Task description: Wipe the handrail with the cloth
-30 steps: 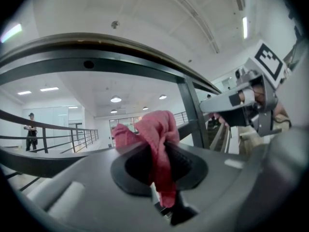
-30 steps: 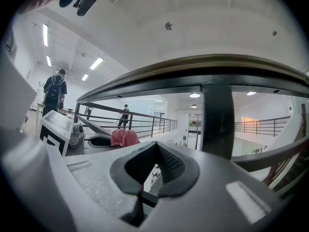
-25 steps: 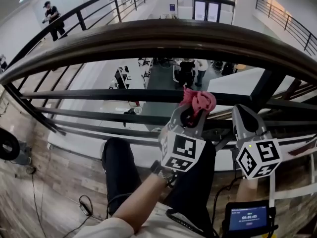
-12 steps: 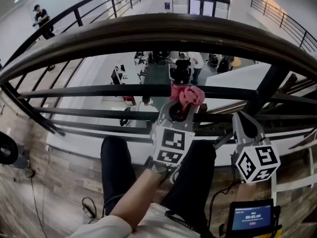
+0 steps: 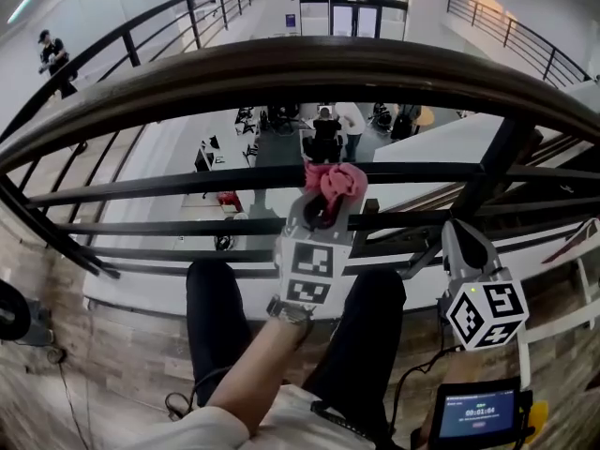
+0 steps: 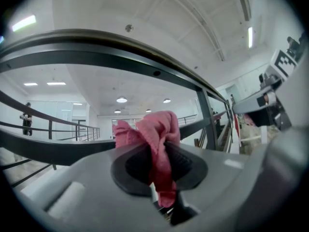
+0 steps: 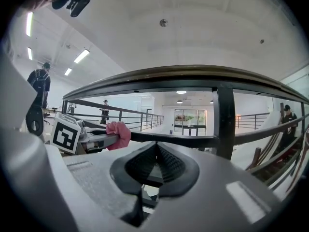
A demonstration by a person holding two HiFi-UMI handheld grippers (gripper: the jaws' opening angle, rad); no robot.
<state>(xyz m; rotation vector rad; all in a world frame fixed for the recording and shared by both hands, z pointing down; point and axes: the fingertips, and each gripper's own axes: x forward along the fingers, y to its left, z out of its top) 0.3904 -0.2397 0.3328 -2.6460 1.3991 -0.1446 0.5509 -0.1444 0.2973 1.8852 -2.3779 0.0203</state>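
The dark brown handrail (image 5: 309, 64) curves across the top of the head view, above black lower rails. My left gripper (image 5: 323, 202) is shut on a crumpled pink cloth (image 5: 334, 181) and holds it below the handrail, in front of the upper black rail. In the left gripper view the cloth (image 6: 155, 137) bulges out between the pads, with the handrail (image 6: 96, 45) arching overhead. My right gripper (image 5: 457, 231) hangs lower to the right, shut on nothing. The right gripper view shows its pads closed together, the handrail (image 7: 193, 75) above, and the cloth (image 7: 119, 133) off to the left.
A black post (image 5: 492, 162) joins the rails at the right. Beyond the railing, people (image 5: 328, 129) stand far below on an open floor. Another person (image 5: 52, 59) stands on the walkway at the far left. A small screen (image 5: 469, 412) sits bottom right, and the holder's legs (image 5: 216, 317) are below.
My left gripper has carried the cloth leftward, away from the right gripper, still below the handrail. The right gripper has barely moved.
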